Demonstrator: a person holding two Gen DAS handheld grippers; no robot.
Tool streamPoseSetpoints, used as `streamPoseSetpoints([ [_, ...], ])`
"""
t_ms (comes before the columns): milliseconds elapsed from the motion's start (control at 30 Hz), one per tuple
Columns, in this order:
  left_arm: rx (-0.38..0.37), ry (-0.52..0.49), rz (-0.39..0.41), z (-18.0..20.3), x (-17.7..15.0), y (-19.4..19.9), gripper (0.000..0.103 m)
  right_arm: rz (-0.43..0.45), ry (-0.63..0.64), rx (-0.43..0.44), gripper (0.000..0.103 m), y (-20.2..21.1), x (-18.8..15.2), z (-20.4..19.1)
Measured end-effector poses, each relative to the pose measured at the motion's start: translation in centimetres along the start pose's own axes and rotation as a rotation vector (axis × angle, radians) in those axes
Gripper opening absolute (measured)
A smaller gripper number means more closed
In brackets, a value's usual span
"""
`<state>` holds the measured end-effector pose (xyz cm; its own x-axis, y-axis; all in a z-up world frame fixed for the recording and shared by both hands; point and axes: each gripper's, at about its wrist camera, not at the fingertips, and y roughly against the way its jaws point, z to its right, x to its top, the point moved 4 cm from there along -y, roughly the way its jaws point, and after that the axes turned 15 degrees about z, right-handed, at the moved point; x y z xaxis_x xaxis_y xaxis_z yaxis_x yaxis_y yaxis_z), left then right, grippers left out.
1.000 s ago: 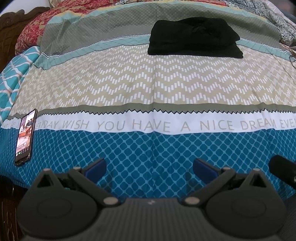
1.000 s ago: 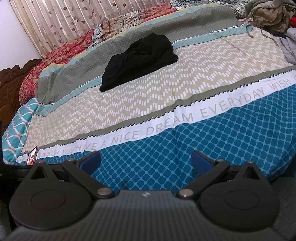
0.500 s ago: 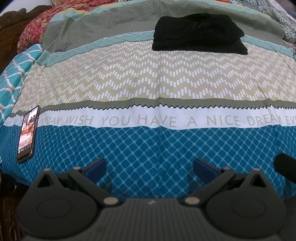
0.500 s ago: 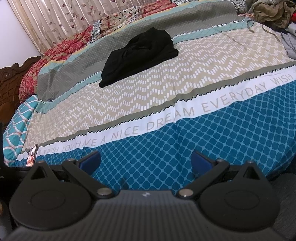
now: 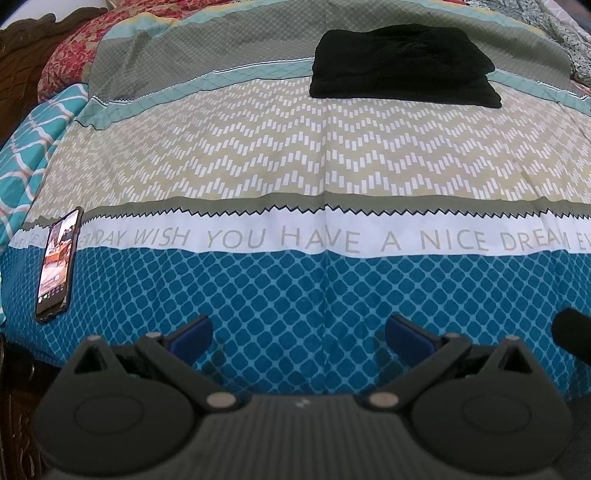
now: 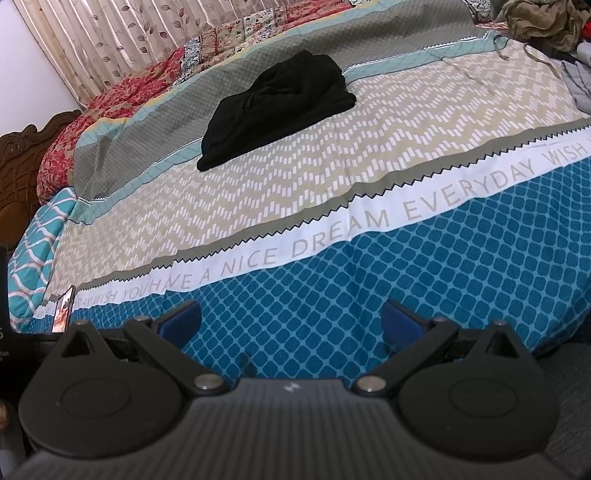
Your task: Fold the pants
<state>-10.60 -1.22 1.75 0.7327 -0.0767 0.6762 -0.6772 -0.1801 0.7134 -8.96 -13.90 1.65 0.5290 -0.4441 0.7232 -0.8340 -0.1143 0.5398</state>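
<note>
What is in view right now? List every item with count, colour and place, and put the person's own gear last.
pants: one, black, folded in a pile on the far part of the bed, on the grey and teal stripes.
bedcover: one, blue, white, beige, grey and teal bands with printed words, spread over the bed.
phone: one, dark case, screen lit, near the left edge of the bedcover.
quilt: one, red floral, at the far left of the bed.
headboard: one, dark carved wood, far left.
curtain: one, beige with leaf print, behind the bed.
clothes heap: one, olive and grey, far right corner.
left claw: one, black with blue fingertips, open, over the near blue band.
right claw: one, black with blue fingertips, open, over the near blue band.
</note>
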Motion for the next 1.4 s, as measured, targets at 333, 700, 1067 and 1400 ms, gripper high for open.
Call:
streamPoseSetpoints([
  [333, 0.006, 0.007, -0.003, -0.08, -0.24, -0.27, 0.103, -0.005, -0.006, -0.001, 0.103, -0.12, -0.12, 0.12],
  [700, 0.017, 0.012, -0.006, -0.25, -0.26, -0.37, 0.103, -0.009, -0.003, 0.002, 0.103, -0.16, -0.37, 0.06],
  [1067, 0.025, 0.004, -0.006, -0.25, -0.3, -0.41, 0.103, -0.015, -0.001, 0.004, 0.103, -0.14, -0.52, 0.02],
  [1400, 0.018, 0.0, 0.001, -0.33, -0.29, -0.27, 0.103, -0.016, 0.001, 0.006, 0.103, -0.16, -0.51, 0.03],
])
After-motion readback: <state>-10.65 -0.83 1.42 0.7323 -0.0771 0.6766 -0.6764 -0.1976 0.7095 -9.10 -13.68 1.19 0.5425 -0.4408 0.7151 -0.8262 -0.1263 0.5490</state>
